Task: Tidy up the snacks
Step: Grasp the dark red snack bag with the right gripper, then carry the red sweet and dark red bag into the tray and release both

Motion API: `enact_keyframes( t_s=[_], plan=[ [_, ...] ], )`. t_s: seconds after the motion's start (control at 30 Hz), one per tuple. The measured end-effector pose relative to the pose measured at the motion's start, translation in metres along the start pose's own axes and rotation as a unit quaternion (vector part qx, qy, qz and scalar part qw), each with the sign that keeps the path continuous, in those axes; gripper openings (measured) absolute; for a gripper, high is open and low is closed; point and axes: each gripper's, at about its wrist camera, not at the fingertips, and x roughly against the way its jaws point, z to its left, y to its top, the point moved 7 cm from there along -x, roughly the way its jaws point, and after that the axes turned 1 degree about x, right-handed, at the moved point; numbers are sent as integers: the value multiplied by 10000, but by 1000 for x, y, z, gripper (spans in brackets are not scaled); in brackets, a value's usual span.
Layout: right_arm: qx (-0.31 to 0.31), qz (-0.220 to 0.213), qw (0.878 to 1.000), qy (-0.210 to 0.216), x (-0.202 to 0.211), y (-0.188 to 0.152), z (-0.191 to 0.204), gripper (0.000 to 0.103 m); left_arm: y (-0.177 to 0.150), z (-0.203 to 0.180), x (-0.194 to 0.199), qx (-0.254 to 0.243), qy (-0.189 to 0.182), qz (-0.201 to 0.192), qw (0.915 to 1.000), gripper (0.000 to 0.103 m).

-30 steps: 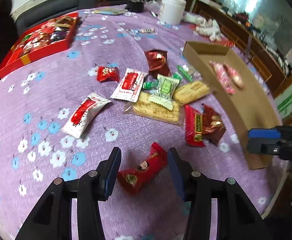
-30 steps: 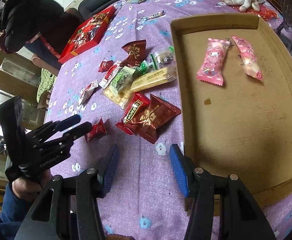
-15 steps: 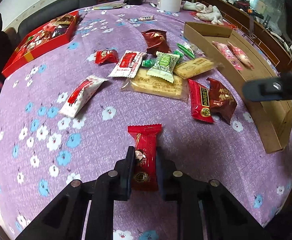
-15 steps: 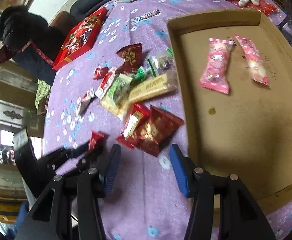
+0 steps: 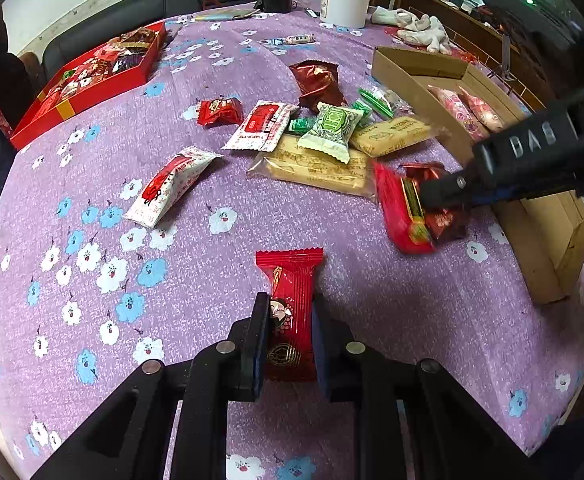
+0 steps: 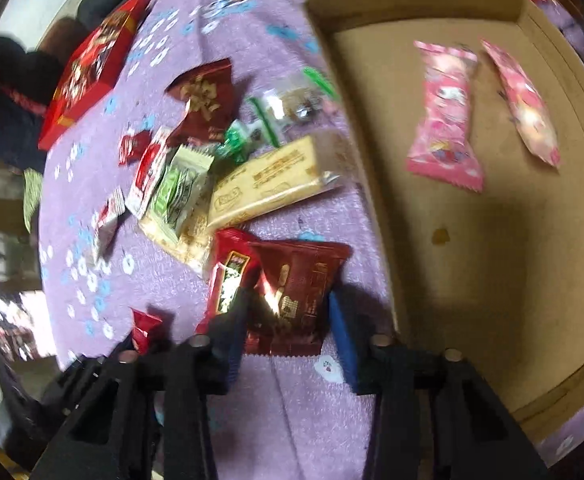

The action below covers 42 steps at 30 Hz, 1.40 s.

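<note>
My left gripper [image 5: 290,320] is shut on a red snack packet [image 5: 290,304] near the front of the purple flowered tablecloth [image 5: 92,264]. My right gripper [image 6: 288,312] is open, its fingers on either side of a dark red foil packet [image 6: 299,280] that lies beside a bright red packet [image 6: 228,276]. The right gripper also shows in the left wrist view [image 5: 443,196], down over those two packets. A pile of snacks [image 5: 323,140] lies mid-table. A cardboard tray [image 6: 491,220] on the right holds two pink packets [image 6: 447,116].
A red gift box [image 5: 88,76] of sweets stands at the back left. A white jar [image 5: 345,0] and white gloves [image 5: 423,30] are at the back. A loose white-and-red packet [image 5: 172,184] lies left of the pile. The table edge is close in front.
My left gripper closed on the red packet and holds it. My right gripper moved forward and down onto the dark red foil packet, its fingers narrowing around it.
</note>
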Motion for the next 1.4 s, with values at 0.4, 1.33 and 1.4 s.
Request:
enact_keyframes(
  t_s=[0.4, 1.33, 1.4],
  plan=[
    [813, -13, 9967, 75, 5, -41, 9, 27, -7, 14, 5, 655, -501, -24, 9966, 18],
    [1092, -293, 9933, 234, 8, -56, 16, 26, -12, 5, 10, 530, -76, -112, 9985, 18],
    [1174, -418, 9919, 262, 19, -54, 17, 26, -12, 4, 15, 572, -137, -153, 9982, 18]
  ],
)
